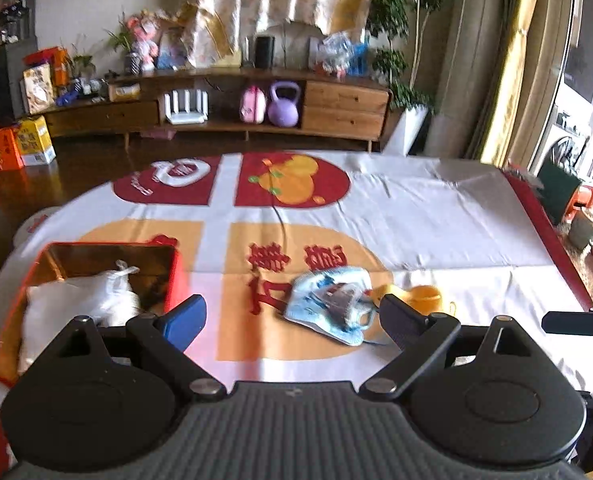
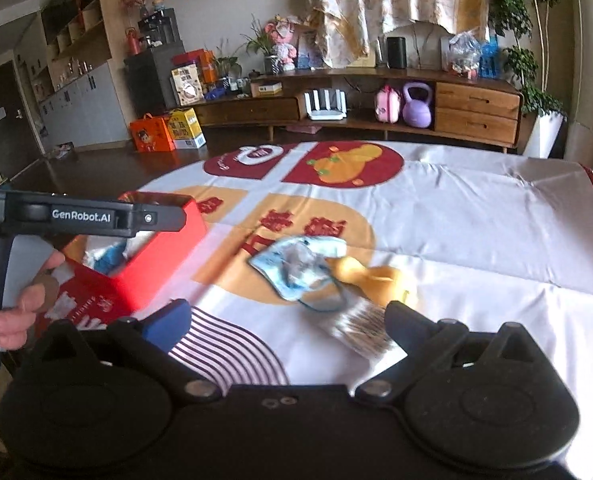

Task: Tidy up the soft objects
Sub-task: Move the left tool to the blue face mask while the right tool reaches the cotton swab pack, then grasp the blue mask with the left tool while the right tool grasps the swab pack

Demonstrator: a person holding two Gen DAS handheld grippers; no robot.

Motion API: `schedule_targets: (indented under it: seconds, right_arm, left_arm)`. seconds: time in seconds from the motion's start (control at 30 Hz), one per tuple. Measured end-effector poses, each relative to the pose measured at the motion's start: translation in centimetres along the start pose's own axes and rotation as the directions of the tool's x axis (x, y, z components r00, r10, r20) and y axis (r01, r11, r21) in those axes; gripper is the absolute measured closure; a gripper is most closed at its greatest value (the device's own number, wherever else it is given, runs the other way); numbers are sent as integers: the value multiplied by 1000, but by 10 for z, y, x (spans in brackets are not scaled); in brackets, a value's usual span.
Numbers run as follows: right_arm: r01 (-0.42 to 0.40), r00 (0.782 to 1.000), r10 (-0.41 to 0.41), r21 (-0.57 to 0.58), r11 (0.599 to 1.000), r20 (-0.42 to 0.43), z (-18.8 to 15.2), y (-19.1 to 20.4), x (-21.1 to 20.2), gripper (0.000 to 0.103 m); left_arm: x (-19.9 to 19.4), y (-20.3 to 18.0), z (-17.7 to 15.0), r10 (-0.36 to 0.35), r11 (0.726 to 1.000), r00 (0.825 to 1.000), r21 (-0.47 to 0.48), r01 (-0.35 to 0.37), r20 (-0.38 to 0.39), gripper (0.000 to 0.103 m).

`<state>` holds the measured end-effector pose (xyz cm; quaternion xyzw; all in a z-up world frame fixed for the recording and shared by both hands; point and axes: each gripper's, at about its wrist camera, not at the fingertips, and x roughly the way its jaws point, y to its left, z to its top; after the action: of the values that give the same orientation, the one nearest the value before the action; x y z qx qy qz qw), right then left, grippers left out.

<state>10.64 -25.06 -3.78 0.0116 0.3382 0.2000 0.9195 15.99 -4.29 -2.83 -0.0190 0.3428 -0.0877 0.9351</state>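
Both your left gripper [image 1: 292,320] and right gripper [image 2: 286,322] are spread, empty, bracketing the blue cloth [image 1: 330,302] for transfer into the red box [image 1: 174,276].

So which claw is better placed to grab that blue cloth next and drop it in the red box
Probably the left claw: it is open, the blue cloth lies just ahead between its fingers, and the red box sits right beside it. The right claw, also open, has a striped item at its tips.

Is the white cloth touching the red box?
Touching. The left wrist view shows the white cloth lying inside the red box, draped over its near edge. Both grippers are open and empty.
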Motion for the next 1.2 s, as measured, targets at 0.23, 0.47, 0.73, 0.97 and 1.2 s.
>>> schedule_targets:
  seconds: [0.23,0.47,0.73,0.97,1.2]
  right_arm:
    - [7,998,-7,-2,1000,-60,-8,-35,27,0]
    - [3,989,-7,-28,1000,-147,-8,-62,67,1]
    - [-21,978,-9,-136,990,-211,-2,-63,101,1]
    - [-40,968,-1,-159,987,-251,-5,-66,121,1]
    - [-36,962,-4,-140,990,-274,-13,-67,128,11]
  left_arm:
    - [37,-25,3,-8,999,999,47,9,-36,9]
    - [76,-34,4,-30,998,996,52,34,-84,9]
    - [120,-44,0,-15,995,990,99,29,-141,9]
    - [150,-40,-1,-26,996,982,79,42,-190,9]
    - [166,-41,-4,-8,995,982,91,26,-189,9]
